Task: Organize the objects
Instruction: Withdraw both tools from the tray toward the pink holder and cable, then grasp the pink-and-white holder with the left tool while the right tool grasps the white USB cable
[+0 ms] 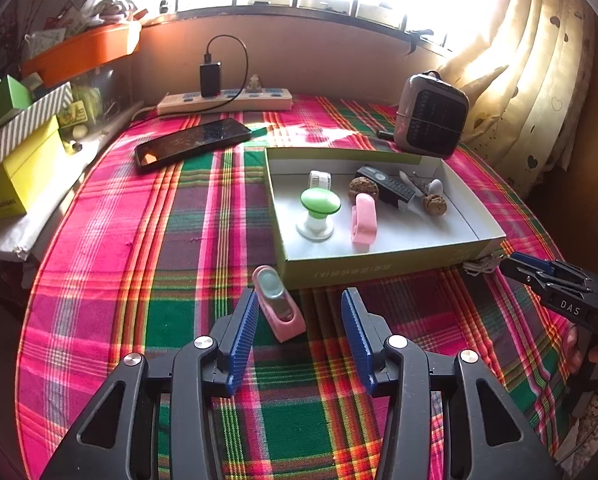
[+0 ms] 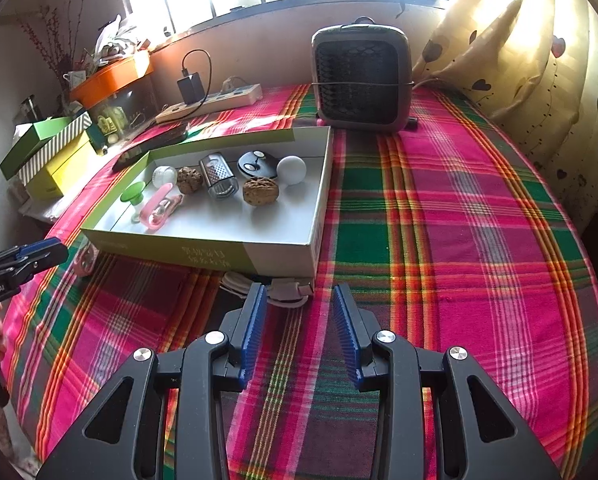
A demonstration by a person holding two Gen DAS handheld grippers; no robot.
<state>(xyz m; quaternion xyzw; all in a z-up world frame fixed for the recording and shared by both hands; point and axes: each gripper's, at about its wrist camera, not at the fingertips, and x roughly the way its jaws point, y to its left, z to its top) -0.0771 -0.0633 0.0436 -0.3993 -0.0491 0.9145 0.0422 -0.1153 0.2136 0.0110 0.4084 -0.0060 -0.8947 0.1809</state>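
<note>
Hovering low over the plaid tablecloth (image 1: 179, 248), the left gripper (image 1: 299, 312) is standing with its blue pads apart, nothing pressed between them. A pink clip-like gadget (image 1: 278, 304) with a silvery oval face is lying on the cloth just beside the left pad, close to touching it, right at the near wall of the shallow cardboard box (image 1: 379, 268).

Inside that box, a green-capped knob (image 1: 320, 210) is sitting upright near a second pink clip (image 1: 364, 219), with two walnuts (image 1: 363, 188) behind them, a small clear jar (image 1: 320, 179) toward the back wall, and a dark oblong item (image 1: 387, 186) that could be a remote, though glare is making that hard to tell. From the right wrist view, a little metal grater (image 2: 217, 176) and a white ball (image 2: 291, 169) are also showing in the box.

The right gripper (image 2: 300, 322) is pointing down at the cloth with its jaws parted and empty, its tips just short of a coiled white cable (image 2: 283, 294) lying against the box's near wall.

Farther back, a black phone (image 1: 193, 142) is resting flat on the cloth, a power strip (image 1: 225, 101) with a charger plugged in is lying along the wall, and a small grey heater (image 2: 362, 74) is standing upright beside the curtain (image 2: 519, 72).
</note>
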